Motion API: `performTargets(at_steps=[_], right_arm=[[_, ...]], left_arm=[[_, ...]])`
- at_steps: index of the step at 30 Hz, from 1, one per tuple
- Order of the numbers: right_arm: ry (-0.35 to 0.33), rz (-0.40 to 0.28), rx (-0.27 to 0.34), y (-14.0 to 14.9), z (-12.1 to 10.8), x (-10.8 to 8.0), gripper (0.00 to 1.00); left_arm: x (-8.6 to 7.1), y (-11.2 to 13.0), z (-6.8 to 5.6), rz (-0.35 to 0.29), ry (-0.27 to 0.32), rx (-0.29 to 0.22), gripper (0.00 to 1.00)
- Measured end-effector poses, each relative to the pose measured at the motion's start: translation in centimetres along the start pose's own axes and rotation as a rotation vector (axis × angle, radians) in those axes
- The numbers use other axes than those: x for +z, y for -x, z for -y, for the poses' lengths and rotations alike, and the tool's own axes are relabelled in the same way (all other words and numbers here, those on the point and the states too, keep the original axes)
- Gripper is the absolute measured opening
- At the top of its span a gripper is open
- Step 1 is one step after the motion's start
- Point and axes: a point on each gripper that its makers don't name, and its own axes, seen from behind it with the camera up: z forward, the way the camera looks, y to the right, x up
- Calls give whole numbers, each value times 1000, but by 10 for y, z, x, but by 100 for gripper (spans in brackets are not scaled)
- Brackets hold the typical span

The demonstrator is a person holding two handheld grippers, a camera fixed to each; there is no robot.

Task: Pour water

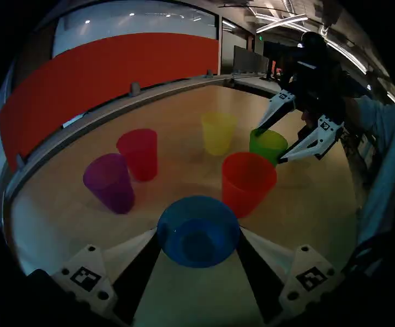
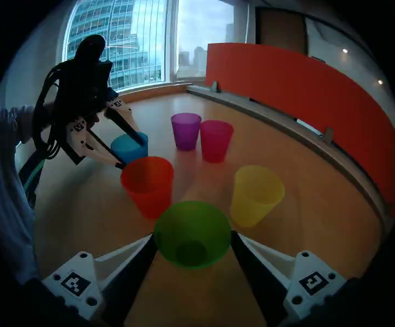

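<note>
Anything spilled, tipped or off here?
Nothing stands out. The purple cup, pink cup, yellow cup and orange cup stand upright on the table; no spill. The blue cup sits between the fingers of the left gripper, the green cup between those of the right gripper.

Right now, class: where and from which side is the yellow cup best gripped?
Grip the yellow cup across its wall just below the rim, coming level from the bare table side. It stands upright and tapers downward, so a high grip likely won't slip; the orange cup stands opposite.
</note>
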Motion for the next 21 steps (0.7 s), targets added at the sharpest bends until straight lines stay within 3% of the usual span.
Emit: performTargets(at_steps=[3,6,21], right_arm=[[2,1,0,1,0,1,100],[3,1,1,1,0,2,93],[10,-48,14,-11,2,-10,92]], left_arm=[[-1,0,0,7,2,1,88],[-1,0,-1,13,4,2,88],[-11,-9,-3,-9,5,-10,88]])
